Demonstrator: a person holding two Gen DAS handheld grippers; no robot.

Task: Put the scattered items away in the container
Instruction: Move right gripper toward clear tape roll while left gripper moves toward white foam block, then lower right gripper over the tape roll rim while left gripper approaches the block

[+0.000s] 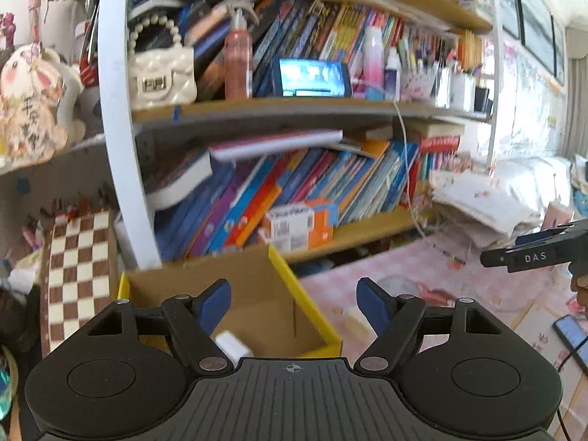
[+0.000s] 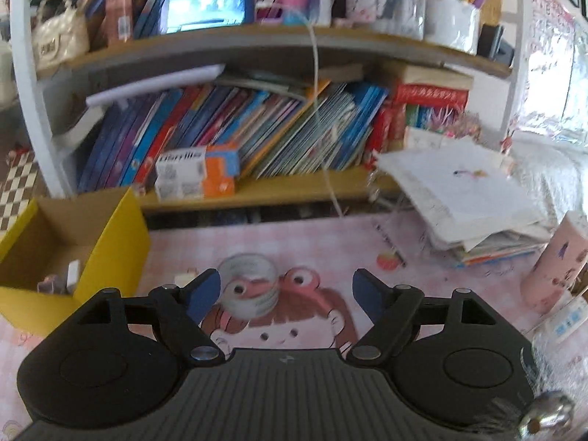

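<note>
Both grippers hover with fingers apart and empty over a pink bench below a crowded bookshelf (image 2: 257,125); the left gripper (image 1: 294,305) hangs above the yellow-walled box (image 1: 305,294), the right gripper (image 2: 286,294) faces a tape roll (image 2: 250,286) just ahead of its fingers. Inside the box lie a white block (image 1: 233,345) near the front wall and, seen from the right wrist, a small purplish item (image 2: 49,282) beside it, so some things already sit in the container; left out on the bench are the tape roll, a pale eraser-like block (image 1: 354,318) just right of the box, and a pen (image 2: 389,244) farther back; the tidying reads as partly done. The roll lies flat, hole upward, with no long axis to speak of; the pen's long axis runs from back-left to front-right; the white block in the box slants, its long axis running diagonally toward the box's front right.
</note>
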